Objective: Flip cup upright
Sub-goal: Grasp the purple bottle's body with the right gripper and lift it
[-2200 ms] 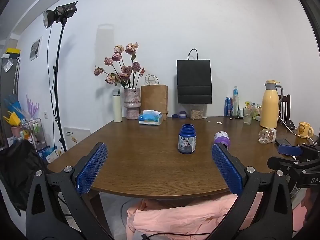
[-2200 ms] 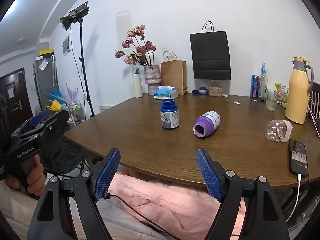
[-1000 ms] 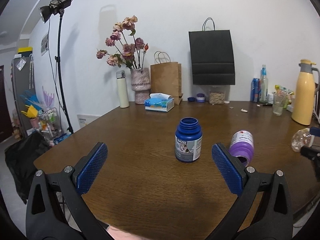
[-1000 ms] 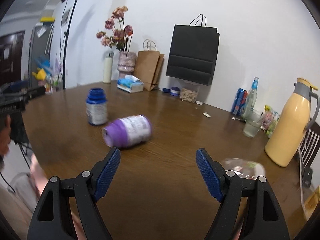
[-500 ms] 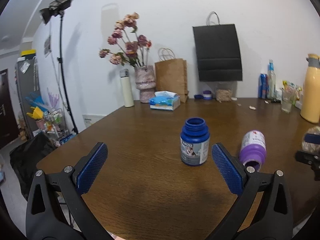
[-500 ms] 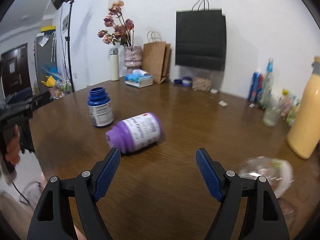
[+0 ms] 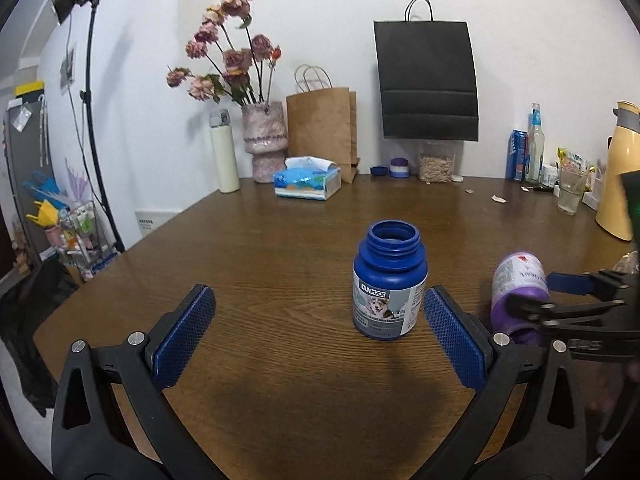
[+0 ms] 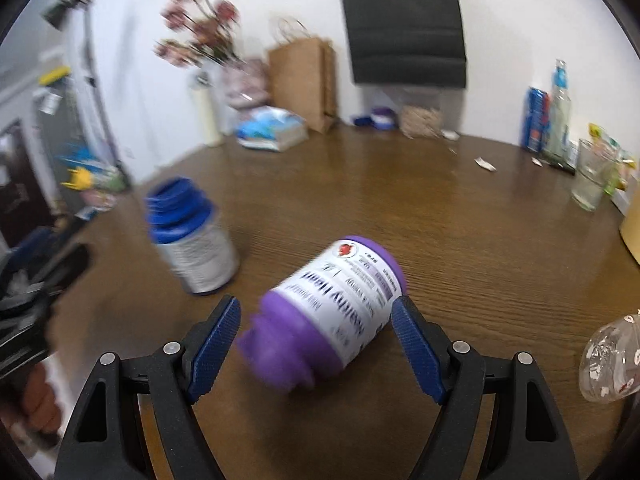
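A purple bottle with a white label (image 8: 332, 316) lies on its side on the brown table (image 8: 460, 248), its open mouth toward me. My right gripper (image 8: 316, 344) is open, its blue pads on either side of the bottle, apart from it. The bottle also shows at the right of the left wrist view (image 7: 518, 292), with the right gripper (image 7: 540, 294) around it. A blue open bottle (image 7: 389, 280) stands upright beside it. My left gripper (image 7: 320, 336) is open and empty, just in front of the blue bottle.
A clear plastic bottle (image 8: 612, 360) lies at the right. Along the far wall stand a tissue box (image 7: 306, 178), a flower vase (image 7: 266, 142), paper bags (image 7: 428, 80), a glass (image 7: 570, 192) and a yellow thermos (image 7: 622, 172).
My right gripper has moved forward and down until its open jaws straddle the purple bottle. My left gripper has come a little closer to the blue bottle. Both bottles stay in place.
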The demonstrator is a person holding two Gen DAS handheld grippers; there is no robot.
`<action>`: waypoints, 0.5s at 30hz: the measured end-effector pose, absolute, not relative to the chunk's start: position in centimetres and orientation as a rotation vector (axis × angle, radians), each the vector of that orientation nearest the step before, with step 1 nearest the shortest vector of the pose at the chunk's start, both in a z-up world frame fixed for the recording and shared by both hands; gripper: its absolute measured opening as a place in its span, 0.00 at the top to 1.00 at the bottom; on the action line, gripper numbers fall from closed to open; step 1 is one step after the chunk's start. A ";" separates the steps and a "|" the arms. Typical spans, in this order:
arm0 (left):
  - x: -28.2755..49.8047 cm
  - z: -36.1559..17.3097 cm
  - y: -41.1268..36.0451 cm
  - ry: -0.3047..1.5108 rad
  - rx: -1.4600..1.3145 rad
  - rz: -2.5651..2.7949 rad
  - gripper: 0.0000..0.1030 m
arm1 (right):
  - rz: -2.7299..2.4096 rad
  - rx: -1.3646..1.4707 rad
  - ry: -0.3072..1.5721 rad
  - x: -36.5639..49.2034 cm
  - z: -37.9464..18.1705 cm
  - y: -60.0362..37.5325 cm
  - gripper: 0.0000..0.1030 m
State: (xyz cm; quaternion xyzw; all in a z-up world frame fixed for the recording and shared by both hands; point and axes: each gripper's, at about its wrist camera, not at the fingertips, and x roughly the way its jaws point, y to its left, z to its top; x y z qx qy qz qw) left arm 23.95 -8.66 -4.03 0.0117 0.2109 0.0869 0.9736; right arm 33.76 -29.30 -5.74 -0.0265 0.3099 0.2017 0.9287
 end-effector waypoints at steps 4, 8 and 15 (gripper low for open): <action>24.9 -4.5 -8.5 0.442 0.032 0.147 0.00 | 0.360 -0.038 0.734 36.6 -7.0 -28.0 0.16; 25.4 -4.6 -8.2 0.449 0.031 0.130 0.00 | 0.362 -0.076 0.768 37.7 -7.2 -27.3 0.31; 25.1 -4.6 -7.7 0.491 -0.007 0.075 0.00 | 0.492 -0.147 0.765 35.1 -7.2 -26.5 0.31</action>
